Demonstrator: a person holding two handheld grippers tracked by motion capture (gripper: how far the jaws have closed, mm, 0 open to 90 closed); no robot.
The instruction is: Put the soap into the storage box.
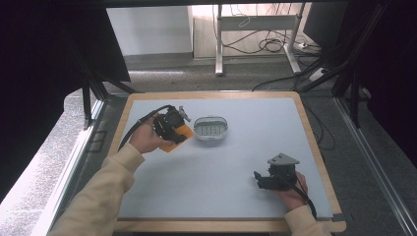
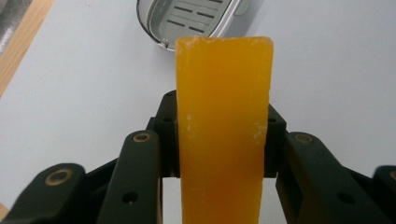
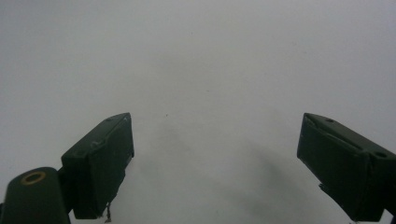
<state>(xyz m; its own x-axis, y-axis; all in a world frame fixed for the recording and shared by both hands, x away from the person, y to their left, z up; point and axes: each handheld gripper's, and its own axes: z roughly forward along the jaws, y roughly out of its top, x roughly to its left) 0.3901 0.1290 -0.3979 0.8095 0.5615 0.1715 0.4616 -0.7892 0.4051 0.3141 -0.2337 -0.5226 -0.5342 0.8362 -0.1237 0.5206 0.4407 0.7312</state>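
The left gripper (image 1: 178, 129) was clamped on an orange bar (image 2: 223, 126), most likely a bar of soap, though the pictures could not settle what it was made of. In the left gripper view the bar stood lengthwise between the two black jaws, its long sides pressed by the pads and its squared end reaching well past them. In the high view the bar (image 1: 173, 138) showed as an orange patch under the gripper, near the left edge of the table (image 1: 221, 196), about halfway between the near and far edges. The person's left hand (image 1: 146, 138) held the gripper from behind, and the cream sleeve (image 1: 105, 189) ran back toward the near left corner.

Just beside the bar's far end lay a small oval grey dish (image 1: 212, 129) with slots in its floor, empty, resting on the table's pale surface toward the far edge and a little left of centre. In the left gripper view the dish (image 2: 187, 21) sat straight beyond the end of the bar.

The right gripper (image 1: 260, 181) rested near the near right corner, well apart from the dish and the bar. In its own view its jaws stood wide apart with nothing between them, over bare table (image 3: 210, 70).
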